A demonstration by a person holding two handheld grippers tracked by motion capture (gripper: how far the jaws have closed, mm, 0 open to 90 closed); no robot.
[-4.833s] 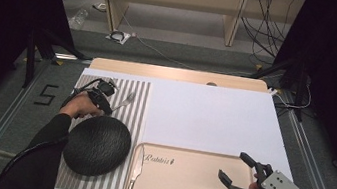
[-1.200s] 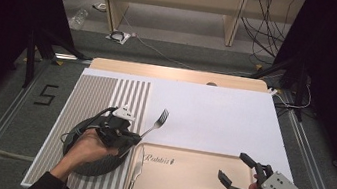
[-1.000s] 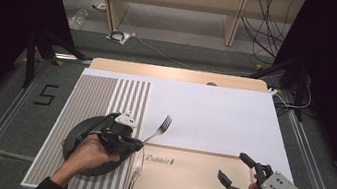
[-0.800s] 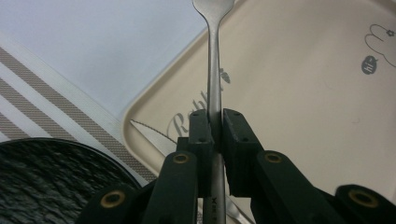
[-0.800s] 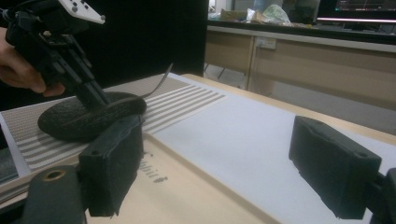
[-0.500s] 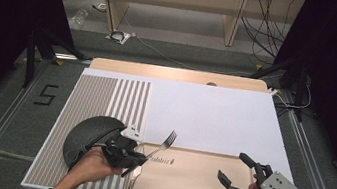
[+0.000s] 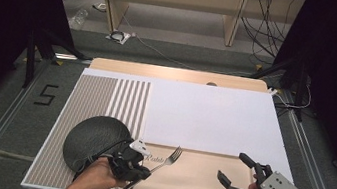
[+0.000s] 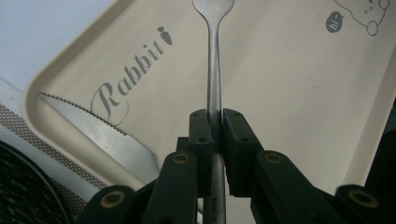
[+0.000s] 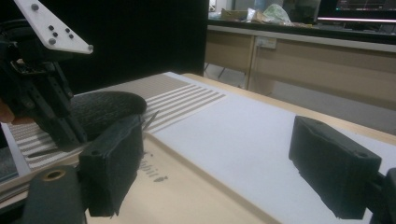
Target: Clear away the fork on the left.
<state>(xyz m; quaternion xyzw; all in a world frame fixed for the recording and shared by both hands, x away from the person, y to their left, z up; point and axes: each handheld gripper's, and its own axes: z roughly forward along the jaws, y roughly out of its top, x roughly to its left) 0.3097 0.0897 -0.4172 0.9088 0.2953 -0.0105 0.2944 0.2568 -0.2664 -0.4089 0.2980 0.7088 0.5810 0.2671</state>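
The left gripper (image 8: 215, 135) is clamped on the handle of the slim silver metal fork (image 8: 213, 70), both black jaws pressing the shank from either side; in the high view this left gripper (image 7: 138, 167) sits low and left of centre, with the fork (image 7: 169, 158) projecting up and to the right, tines leading. The fork is over the upper-left corner of the beige plastic tray printed "Rabbit" (image 8: 289, 93); whether its tines touch the tray surface cannot be told. To set it down well, lower the handle until the fork lies flat on the tray, parallel to and clear of the serrated steel knife (image 8: 100, 135) lying along the tray's left rim, and release only once the fork is supported. The fork is narrow and polished, with a straight shank widening toward the tines. The right gripper (image 7: 240, 178), at lower right of the high view, stands with jaws wide apart and empty above the tray. A dark round woven mat (image 7: 94, 139) lies left of the tray on the striped placemat (image 7: 105, 97).
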